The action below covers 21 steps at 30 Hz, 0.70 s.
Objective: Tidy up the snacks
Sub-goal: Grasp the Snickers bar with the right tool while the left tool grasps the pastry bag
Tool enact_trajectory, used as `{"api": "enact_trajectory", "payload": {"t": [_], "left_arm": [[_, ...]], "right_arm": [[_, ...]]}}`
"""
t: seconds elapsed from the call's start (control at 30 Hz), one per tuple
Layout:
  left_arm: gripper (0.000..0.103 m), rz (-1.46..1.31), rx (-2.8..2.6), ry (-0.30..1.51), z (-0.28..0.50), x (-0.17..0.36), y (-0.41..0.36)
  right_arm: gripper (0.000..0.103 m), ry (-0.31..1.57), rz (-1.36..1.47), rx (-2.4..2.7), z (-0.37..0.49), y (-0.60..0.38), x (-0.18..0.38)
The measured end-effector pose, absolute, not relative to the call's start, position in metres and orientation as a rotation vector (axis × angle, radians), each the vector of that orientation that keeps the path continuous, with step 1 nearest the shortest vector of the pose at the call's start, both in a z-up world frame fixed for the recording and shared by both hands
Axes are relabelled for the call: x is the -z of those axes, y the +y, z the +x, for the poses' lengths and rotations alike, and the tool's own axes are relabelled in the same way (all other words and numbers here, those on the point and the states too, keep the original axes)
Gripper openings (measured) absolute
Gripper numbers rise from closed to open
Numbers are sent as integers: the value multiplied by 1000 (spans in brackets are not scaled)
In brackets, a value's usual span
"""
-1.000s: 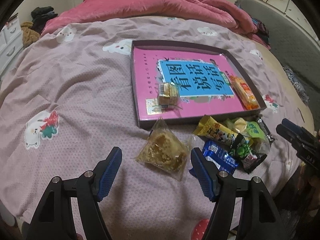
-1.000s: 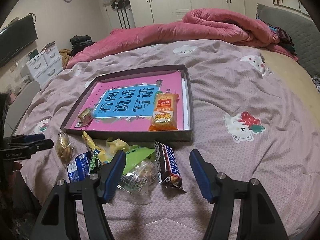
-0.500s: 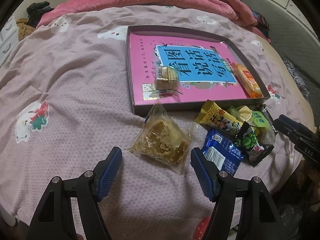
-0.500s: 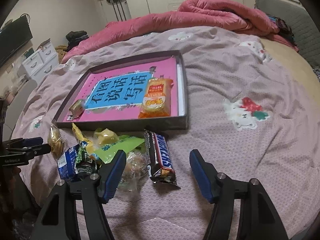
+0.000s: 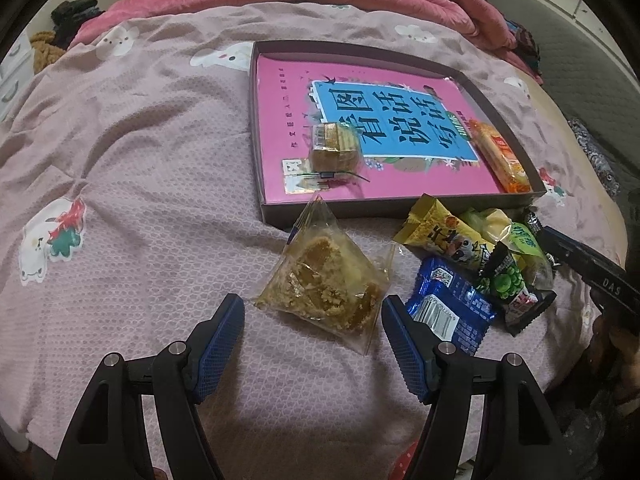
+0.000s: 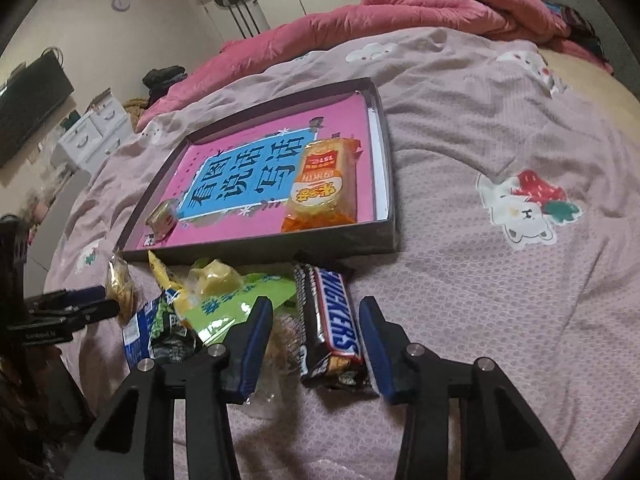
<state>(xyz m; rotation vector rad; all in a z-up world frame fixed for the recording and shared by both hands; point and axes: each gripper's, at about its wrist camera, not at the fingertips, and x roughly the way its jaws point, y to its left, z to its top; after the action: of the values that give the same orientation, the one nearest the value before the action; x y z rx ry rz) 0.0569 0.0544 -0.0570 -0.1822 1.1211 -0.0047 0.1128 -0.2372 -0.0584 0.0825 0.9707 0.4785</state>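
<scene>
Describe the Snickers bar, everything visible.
The Snickers bar is a long bar in a glossy dark brown wrapper with a white band and blue lettering, sealed, crimped ends intact. It lies flat on the pink bedspread, lengthwise toward the tray, its far end at the tray's near wall. Its left side sits against the snack pile. The right gripper straddles its near half, closing; the right pad looks close to the wrapper, the left pad has a gap.

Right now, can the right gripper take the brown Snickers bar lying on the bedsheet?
Probably yes. The right gripper already has the Snickers bar between its closing jaws; only the clear wrapper beside its left finger crowds it.
</scene>
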Motion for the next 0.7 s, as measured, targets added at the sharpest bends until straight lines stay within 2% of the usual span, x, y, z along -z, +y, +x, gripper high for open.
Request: {"api": "enact_trajectory", "payload": {"t": [0.03, 0.1, 0.33, 0.5, 0.7], "left_arm": [[73, -183, 6, 1121, 57, 57, 54], [73, -184, 7, 1121, 58, 58, 54], [75, -182, 8, 1124, 62, 63, 54], [76, -175, 6, 1124, 65, 66, 53], [76, -190, 4, 1108, 69, 73, 53]], "right_arm": [[45, 972, 82, -472, 114, -238, 60], [38, 984, 64, -451, 119, -239, 63], [36, 974, -61, -450, 120, -227, 69], [29, 964, -98, -458, 122, -222, 75], [29, 944, -113, -461, 117, -222, 71]]}}
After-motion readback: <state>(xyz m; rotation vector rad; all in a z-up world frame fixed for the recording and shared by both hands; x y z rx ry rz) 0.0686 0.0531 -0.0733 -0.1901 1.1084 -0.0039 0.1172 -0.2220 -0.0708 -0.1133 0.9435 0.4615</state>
